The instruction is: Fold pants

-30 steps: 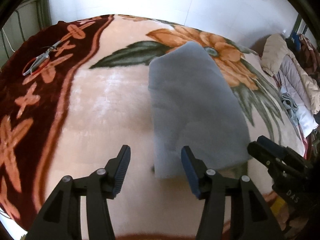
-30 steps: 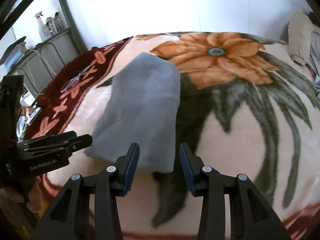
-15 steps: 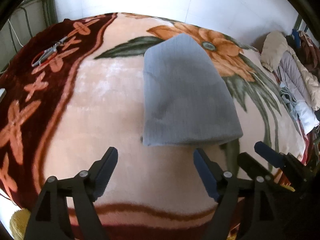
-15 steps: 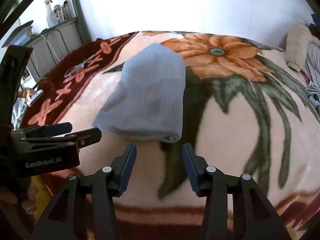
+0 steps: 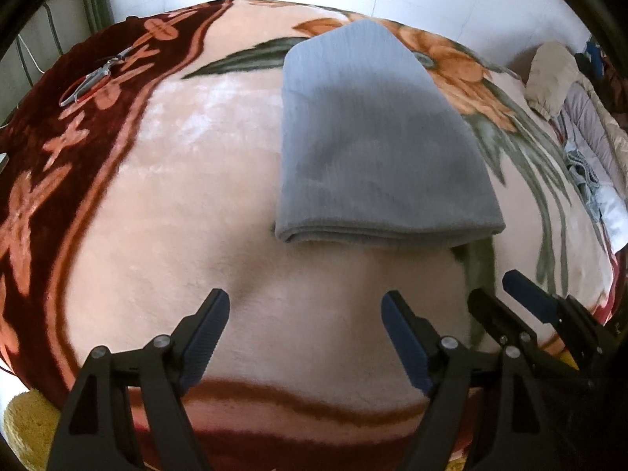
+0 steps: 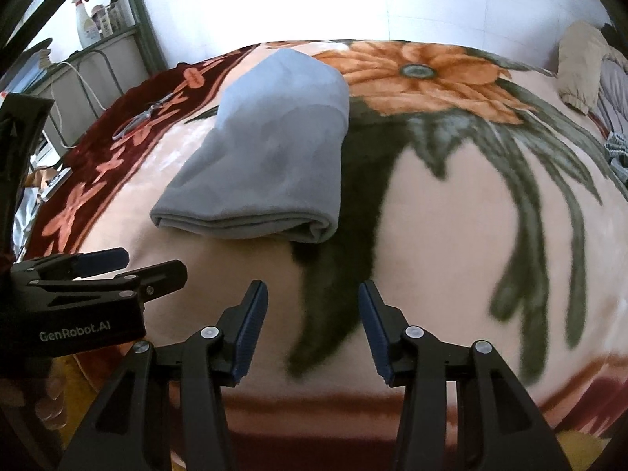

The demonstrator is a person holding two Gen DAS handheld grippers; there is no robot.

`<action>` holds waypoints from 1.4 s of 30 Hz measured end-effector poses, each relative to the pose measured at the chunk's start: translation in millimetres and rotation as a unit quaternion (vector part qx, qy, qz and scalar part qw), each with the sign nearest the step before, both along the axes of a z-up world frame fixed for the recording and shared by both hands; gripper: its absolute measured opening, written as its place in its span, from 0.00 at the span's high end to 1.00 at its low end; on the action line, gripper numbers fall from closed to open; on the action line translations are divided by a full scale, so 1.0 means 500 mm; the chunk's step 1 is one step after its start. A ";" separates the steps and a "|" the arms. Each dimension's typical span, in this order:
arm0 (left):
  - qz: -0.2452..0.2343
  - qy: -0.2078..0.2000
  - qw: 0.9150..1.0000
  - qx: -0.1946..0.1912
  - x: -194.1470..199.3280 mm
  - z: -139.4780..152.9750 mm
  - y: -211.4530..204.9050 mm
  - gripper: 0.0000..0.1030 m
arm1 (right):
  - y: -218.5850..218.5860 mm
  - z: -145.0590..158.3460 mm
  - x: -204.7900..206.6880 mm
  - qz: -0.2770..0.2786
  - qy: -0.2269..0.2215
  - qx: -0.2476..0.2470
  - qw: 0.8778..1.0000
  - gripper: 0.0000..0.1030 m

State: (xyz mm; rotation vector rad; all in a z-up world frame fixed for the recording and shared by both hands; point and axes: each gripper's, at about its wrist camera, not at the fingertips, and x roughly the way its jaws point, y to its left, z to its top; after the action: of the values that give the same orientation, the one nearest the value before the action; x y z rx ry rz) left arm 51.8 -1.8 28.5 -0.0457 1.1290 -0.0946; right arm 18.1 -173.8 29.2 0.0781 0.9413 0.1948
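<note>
The grey pants (image 5: 376, 149) lie folded into a thick stack on the floral blanket (image 5: 157, 196), their doubled edge facing me. My left gripper (image 5: 305, 300) hovers open over bare blanket, a short way in front of that edge, with nothing between its fingers. The right wrist view shows the pants (image 6: 267, 157) up and to the left of my right gripper (image 6: 312, 288), which is open and empty over a dark green leaf. Each gripper appears in the other's view: the right gripper (image 5: 493, 285) at the left view's lower right, the left gripper (image 6: 151, 261) at the right view's left.
Scissors (image 5: 92, 80) lie on the blanket's dark red border at the far left. A pile of clothes and bedding (image 5: 581, 125) lies along the right side. A shelf with a spray bottle (image 6: 84, 19) and cables stands beyond the bed's left edge.
Both grippers have pulled back from the pants toward the blanket's near edge. The left jaws, which were around the pants' near corner, have spread wide; the right jaws opened slightly.
</note>
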 end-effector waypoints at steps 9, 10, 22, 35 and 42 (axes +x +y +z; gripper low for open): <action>-0.002 0.005 1.000 0.006 0.002 -0.010 -0.006 0.19 | -0.003 -0.005 0.000 -0.002 0.001 0.006 1.000 0.53; -0.003 0.005 1.000 0.007 0.002 -0.010 -0.006 0.19 | -0.003 -0.005 0.001 -0.001 0.001 0.007 1.000 0.53; -0.006 0.005 1.000 0.012 0.001 -0.014 -0.010 0.19 | -0.002 -0.006 0.002 -0.001 0.002 0.009 1.000 0.53; -0.014 -0.007 1.000 0.014 -0.005 -0.005 -0.021 0.19 | 0.004 -0.007 0.002 -0.003 0.002 0.012 1.000 0.53; -0.014 -0.003 1.000 0.012 -0.001 -0.006 -0.019 0.19 | 0.006 -0.006 0.001 -0.005 0.002 0.014 1.000 0.53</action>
State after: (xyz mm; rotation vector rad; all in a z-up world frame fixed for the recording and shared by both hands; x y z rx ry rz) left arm 51.1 -11.5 25.3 -0.0077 1.1240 -0.1069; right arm 18.6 -170.6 26.0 0.1093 0.9414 0.1993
